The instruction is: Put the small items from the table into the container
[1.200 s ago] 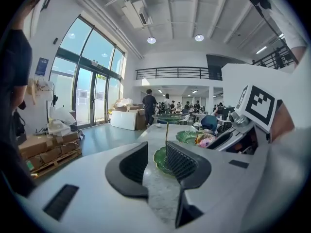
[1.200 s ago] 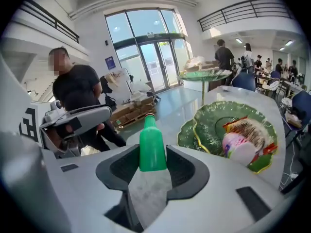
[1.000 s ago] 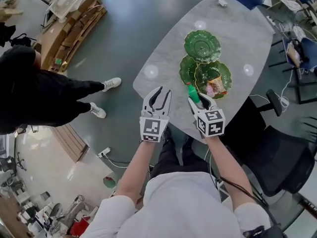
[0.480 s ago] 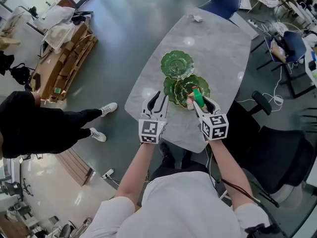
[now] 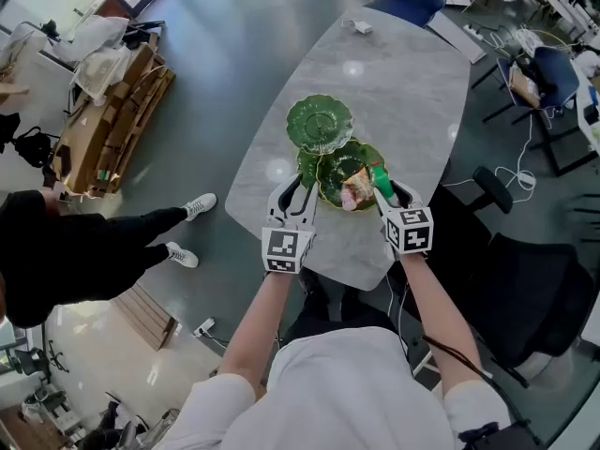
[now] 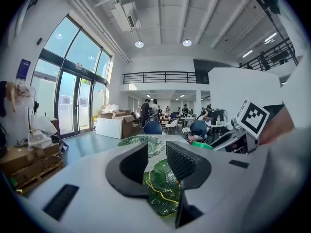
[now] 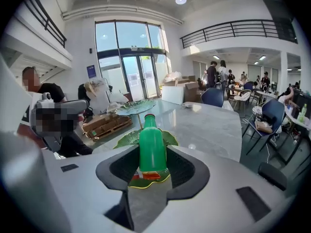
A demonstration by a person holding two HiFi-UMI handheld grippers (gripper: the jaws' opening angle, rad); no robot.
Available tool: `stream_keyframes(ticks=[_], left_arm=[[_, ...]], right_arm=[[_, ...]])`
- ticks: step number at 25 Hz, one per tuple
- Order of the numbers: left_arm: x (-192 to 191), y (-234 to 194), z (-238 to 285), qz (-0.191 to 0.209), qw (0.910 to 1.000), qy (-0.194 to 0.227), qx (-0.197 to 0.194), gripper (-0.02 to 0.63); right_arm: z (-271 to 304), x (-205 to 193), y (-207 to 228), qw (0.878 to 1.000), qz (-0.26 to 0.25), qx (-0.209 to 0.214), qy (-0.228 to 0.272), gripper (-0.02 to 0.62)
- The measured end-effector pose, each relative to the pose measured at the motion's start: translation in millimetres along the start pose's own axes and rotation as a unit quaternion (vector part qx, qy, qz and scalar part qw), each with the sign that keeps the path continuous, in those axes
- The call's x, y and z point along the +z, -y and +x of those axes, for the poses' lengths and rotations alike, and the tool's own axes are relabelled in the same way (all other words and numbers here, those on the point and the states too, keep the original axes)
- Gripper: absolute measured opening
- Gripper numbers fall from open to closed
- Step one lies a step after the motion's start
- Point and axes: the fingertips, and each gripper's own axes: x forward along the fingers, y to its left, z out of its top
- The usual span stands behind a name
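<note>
Judged as the delivery step: right gripper (image 5: 384,193) jaws clamped on a small green bottle (image 7: 152,147), poised above the right edge of the nearest green leaf-shaped dish (image 5: 336,162) on the marble table (image 5: 412,92), a snack packet (image 5: 354,195) already lying inside. Left gripper (image 6: 156,162) jaws apart and empty, just short of the same dish's left edge. Next calls for lowering the bottle onto a bare part of the dish, clear of the packet, then parting the jaws; risks a roll off the shallow rim if released high.
</note>
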Motion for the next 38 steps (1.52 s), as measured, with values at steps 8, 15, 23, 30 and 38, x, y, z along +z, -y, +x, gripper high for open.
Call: stream_keyframes(ticks=[8, 15, 23, 30, 38], left_arm=[[-36.8, -4.1, 9.6, -0.007, 0.9994, -0.030, 0.012, 0.109], [-45.1, -6.3, 8.0, -0.009, 0.9992, -0.034, 0.020, 0.108], [-47.3, -8.8, 7.3, -0.012, 0.9991, -0.033, 0.023, 0.107], [-38.7, -9.8, 1.1, -0.016, 0.9991, -0.027, 0.030, 0.108], [-4.0, 0.6, -22.7, -0.013, 0.9995, -0.007, 0.026, 0.107]], right_arm=[[35.8, -22.3, 10.5, 0.999, -0.004, 0.011, -0.040, 0.184], [46.4, -24.7, 8.8, 0.999, -0.018, 0.012, -0.048, 0.184], [39.7, -10.0, 9.4, 0.999, -0.024, 0.003, -0.021, 0.184], [27.0, 9.2, -2.2, 0.999, -0.039, 0.001, 0.003, 0.184], [-19.3, 49.7, -35.6, 0.996, -0.059, 0.031, 0.065, 0.184]])
